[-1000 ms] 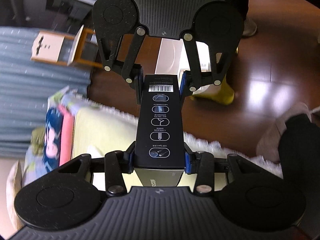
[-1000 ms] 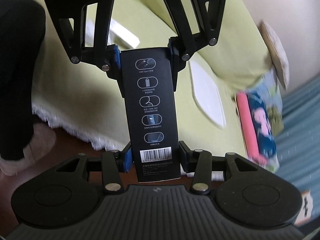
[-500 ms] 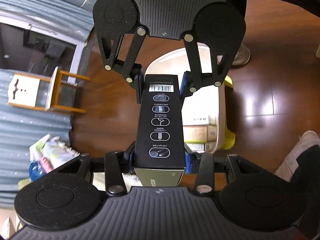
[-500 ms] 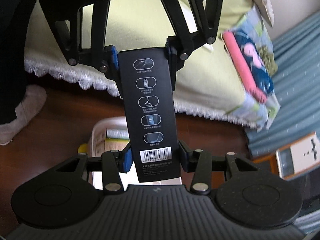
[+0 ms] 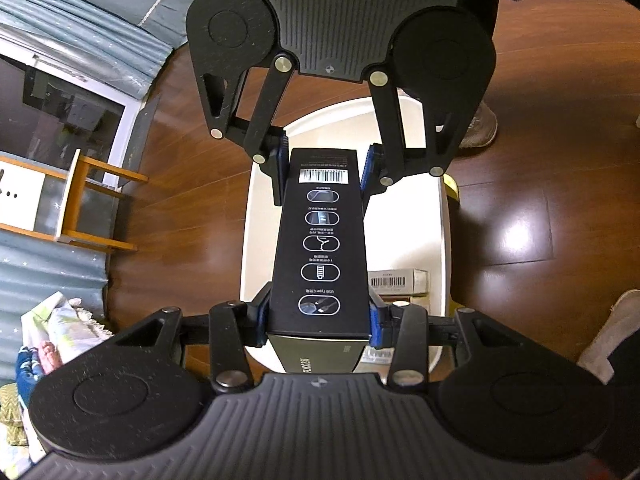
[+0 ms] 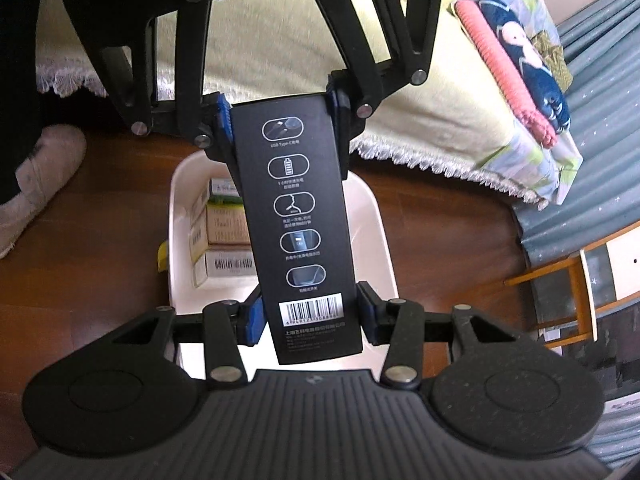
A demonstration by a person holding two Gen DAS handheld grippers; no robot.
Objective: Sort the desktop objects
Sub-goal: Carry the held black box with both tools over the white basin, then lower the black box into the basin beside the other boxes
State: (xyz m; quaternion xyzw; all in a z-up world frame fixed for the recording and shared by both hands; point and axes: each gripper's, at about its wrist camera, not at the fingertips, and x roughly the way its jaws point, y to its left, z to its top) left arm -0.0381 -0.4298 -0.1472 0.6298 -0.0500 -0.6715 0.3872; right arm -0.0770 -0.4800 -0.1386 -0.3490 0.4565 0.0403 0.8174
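Since a second ago we have carried the black box (image 5: pixel 322 248) off the yellow cloth (image 6: pixel 280 40) and out over the white bin (image 5: pixel 404 216) on the wooden floor (image 5: pixel 540 184), where it now hangs above the opening. We pinch one end of it with our left gripper (image 5: pixel 320 318) and the barcode end with our right gripper (image 6: pixel 310 316), each set of blue pads pressed against a long side. Below, small cartons (image 6: pixel 224 236) lie stacked against one wall of the bin.
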